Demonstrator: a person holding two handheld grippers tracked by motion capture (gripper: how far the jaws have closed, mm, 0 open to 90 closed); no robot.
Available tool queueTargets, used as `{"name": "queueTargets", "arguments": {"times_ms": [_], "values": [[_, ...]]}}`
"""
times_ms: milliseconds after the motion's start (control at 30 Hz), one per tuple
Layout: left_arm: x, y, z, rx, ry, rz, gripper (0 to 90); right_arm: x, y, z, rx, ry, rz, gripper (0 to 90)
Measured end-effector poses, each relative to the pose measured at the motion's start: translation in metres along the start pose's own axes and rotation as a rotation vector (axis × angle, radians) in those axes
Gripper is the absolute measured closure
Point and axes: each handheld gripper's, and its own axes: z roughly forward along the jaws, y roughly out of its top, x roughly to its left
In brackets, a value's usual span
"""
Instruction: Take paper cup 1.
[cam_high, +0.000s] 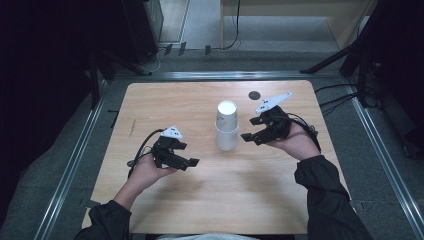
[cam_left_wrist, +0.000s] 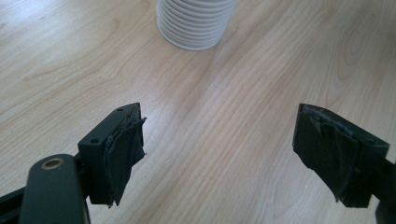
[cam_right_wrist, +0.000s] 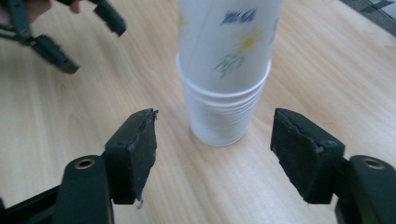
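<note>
A white paper cup with a flower print (cam_high: 227, 116) (cam_right_wrist: 233, 42) stands nested in a ribbed white cup (cam_high: 226, 140) (cam_right_wrist: 219, 116) at the middle of the wooden table (cam_high: 165, 100). My right gripper (cam_high: 248, 129) (cam_right_wrist: 215, 135) hovers just right of the cups, its jaws open and aimed at the ribbed cup, with nothing between the pads. My left gripper (cam_high: 187, 154) (cam_left_wrist: 219, 135) is held low at the left of the cups, open and holding nothing. The ribbed cup's base (cam_left_wrist: 194, 23) lies ahead of its jaws. The left gripper (cam_right_wrist: 60, 28) also appears far off in the right gripper view.
A small dark round spot (cam_high: 254, 95) marks the table behind the right gripper. Metal rails (cam_high: 75, 160) run along the floor on both sides of the table. Dark stands and cables (cam_high: 345, 95) sit to the right and at the back.
</note>
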Motion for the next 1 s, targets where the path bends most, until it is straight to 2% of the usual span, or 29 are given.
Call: {"name": "queueTargets", "arguments": {"times_ms": [100, 233, 433, 600, 800, 900, 1000], "values": [[-0.001, -0.002, 0.0, 0.002, 0.023, 0.01, 16.4, -0.007, 0.007, 0.003, -0.009, 0.011, 0.01, 30.2], [0.0, -0.004, -0.003, 0.0, 0.016, -0.012, 16.4, -0.011, 0.018, 0.008, 0.023, 0.016, 0.004, 26.8], [-0.002, -0.009, -0.006, 0.004, 0.017, -0.021, 16.5, -0.012, 0.038, 0.011, 0.023, 0.027, -0.016, 23.8], [-0.003, -0.012, -0.009, -0.014, 0.002, -0.039, 16.4, -0.011, 0.049, 0.018, 0.05, 0.02, -0.041, 22.4], [-0.005, -0.014, -0.008, -0.019, -0.008, -0.054, 16.5, -0.013, 0.063, 0.026, 0.073, 0.027, -0.049, 21.7], [-0.006, -0.015, -0.008, -0.011, -0.011, -0.044, 16.4, -0.013, 0.071, 0.031, 0.101, 0.045, -0.049, 21.6], [-0.006, -0.015, -0.009, -0.016, -0.013, -0.049, 16.5, -0.013, 0.078, 0.036, 0.136, 0.04, -0.062, 21.3]]}}
